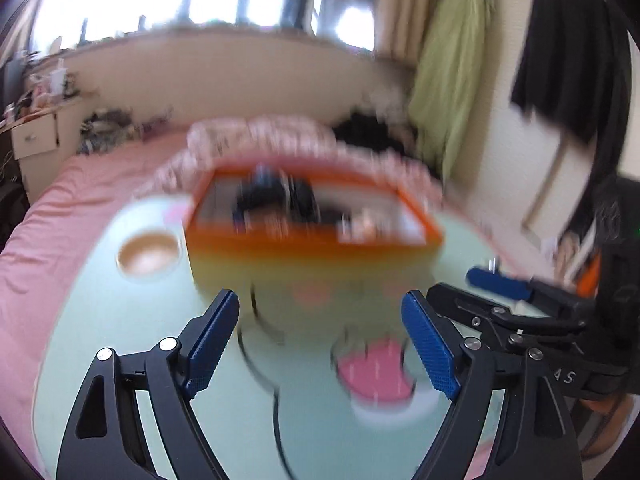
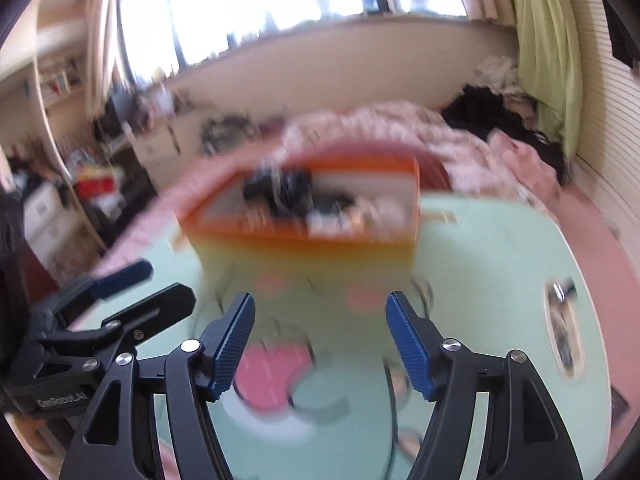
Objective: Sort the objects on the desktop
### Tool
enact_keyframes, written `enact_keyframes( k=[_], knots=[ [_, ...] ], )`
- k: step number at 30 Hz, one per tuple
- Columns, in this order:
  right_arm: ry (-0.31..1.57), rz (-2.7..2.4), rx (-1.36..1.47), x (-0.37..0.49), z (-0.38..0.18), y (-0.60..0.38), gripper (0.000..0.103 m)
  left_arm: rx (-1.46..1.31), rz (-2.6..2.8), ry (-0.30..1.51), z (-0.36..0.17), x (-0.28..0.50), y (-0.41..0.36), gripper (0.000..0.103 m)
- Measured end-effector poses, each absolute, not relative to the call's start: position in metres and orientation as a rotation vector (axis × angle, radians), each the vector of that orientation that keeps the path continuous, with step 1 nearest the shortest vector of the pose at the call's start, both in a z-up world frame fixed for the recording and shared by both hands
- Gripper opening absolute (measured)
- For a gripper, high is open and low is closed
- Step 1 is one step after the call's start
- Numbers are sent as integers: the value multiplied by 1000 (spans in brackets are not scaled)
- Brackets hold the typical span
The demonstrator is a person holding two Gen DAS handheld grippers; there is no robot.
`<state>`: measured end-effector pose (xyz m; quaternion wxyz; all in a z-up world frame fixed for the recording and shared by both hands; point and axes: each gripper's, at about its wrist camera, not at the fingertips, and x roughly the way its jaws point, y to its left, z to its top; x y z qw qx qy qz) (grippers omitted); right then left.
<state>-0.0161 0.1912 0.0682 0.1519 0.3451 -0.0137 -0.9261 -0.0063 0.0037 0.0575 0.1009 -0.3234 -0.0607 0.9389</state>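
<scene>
An orange-rimmed box [image 1: 312, 236] stands on the mint-green cartoon mat [image 1: 120, 340], with blurred dark and small white objects inside. My left gripper [image 1: 320, 296] is open just short of the box's front wall, and nothing is between its blue pads. In the right wrist view the same box [image 2: 320, 236] lies ahead. My right gripper [image 2: 320, 300] is open and empty before it. Each gripper shows in the other's view: the right gripper [image 1: 451, 284] at the right edge, the left gripper [image 2: 168, 280] at the left. Both views are motion-blurred.
A round wooden bowl [image 1: 148, 256] sits on the mat left of the box. An oval object with something shiny on it [image 2: 562, 332] lies on the mat's right side. A pink bed [image 1: 60, 200] with rumpled bedding surrounds the mat, and a cluttered desk [image 1: 32, 128] stands at far left.
</scene>
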Motion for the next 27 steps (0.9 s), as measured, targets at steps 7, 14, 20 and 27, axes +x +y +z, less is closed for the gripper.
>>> enact_keyframes(
  k=[7,14,20,27],
  knots=[
    [131,-2750,1102,12,15,189,99,-1171,2818,-53,7,0,14,88],
    [115,-2750,1081,14,7,193,103,-1153,2902,-21,-4,3,9,103],
    [114,-2750,1076,17,5,193,103,-1147,2908,-22,-5,5,8,103],
    [116,-2750,1075,16,7,193,103,-1142,2891,-15,-1,5,9,103]
  ],
)
